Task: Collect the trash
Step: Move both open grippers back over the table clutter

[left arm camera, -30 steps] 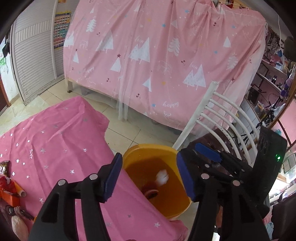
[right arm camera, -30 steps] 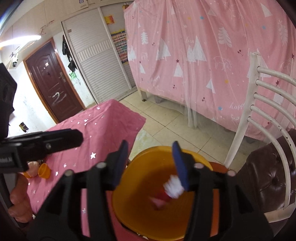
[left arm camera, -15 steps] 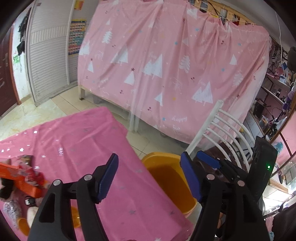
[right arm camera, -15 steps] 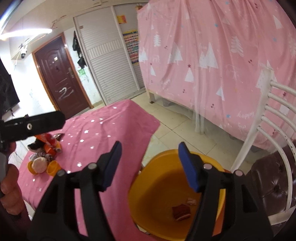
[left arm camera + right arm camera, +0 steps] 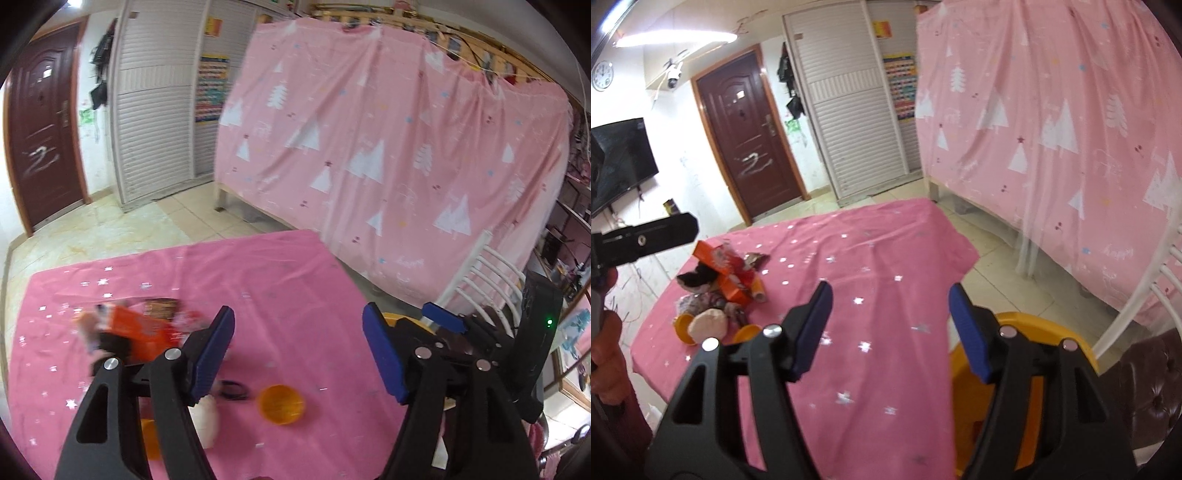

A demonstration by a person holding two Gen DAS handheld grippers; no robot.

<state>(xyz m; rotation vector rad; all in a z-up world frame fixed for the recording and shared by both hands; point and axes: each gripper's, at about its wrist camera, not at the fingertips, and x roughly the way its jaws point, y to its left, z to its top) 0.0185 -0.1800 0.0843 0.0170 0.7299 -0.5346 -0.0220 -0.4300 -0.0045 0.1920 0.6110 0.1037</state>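
Pink cloths, orange plastic, dark red door.
Silver stars dot the magenta fabric table cover (image 5: 879, 266); white trees pattern the pale pink hanging curtain (image 5: 1052, 122); round yellow-orange plastic bin (image 5: 1034, 325); orange cardboard box (image 5: 136, 328); blue-padded black fingers (image 5: 812, 332).

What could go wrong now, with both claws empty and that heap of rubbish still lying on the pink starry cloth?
1. The small orange plastic cap lies loose, apart from the heap; closing fingers could flick it off the pink starry tablecloth.
2. The heap of wrappers and orange cartons is tangled, so one grab might drag neighbours along and scatter them.
3. The yellow plastic bin sits below the table edge, so anything carried there could drop short onto the tiled floor.
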